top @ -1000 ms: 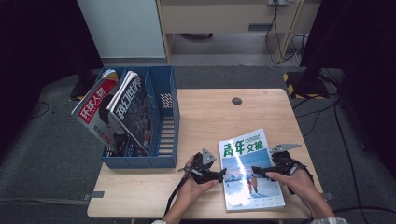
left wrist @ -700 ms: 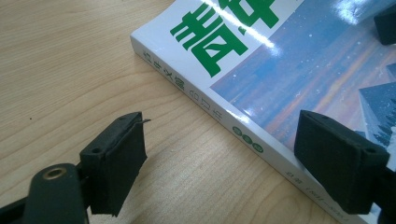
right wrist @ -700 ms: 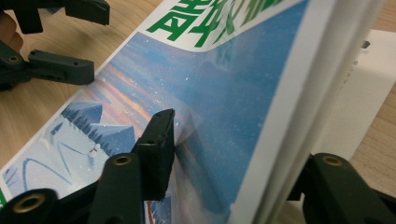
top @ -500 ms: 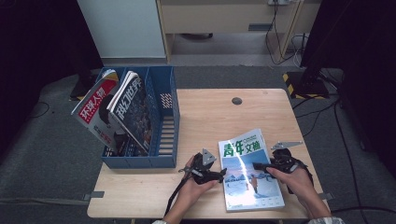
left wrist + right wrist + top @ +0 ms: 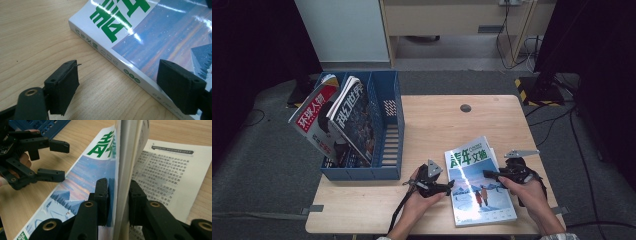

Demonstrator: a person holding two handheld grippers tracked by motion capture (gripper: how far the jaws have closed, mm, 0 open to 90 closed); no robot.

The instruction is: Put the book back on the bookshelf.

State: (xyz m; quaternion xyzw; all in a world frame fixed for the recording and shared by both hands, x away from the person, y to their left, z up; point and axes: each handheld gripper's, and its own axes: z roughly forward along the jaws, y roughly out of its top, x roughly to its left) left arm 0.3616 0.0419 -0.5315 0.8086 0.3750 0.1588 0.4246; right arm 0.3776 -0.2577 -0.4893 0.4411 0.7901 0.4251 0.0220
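Right gripper pinches the magazine's open edge; left gripper waits spread at the spine.

Nearest the person, the magazine [image 5: 478, 182] lies flat at the table's [image 5: 432, 125] front right. The right gripper [image 5: 117, 202] has just been closing, and its pads now clamp a sheaf of cover and upper pages lifted off the printed page below. The left gripper [image 5: 128, 82] stands unclenched, one pad over the cover beside the spine, the other over bare wood, grasping nothing. Likely trouble: only part of the pages is caught, so lifting could fan the magazine open or crease the glossy cover. Its front edge sits close to the table's front edge, so a pull toward the person may tip it off. Beyond lies bare wood, then the blue rack [image 5: 387, 125] at far left, with an empty slot beside two leaning magazines [image 5: 337, 120].
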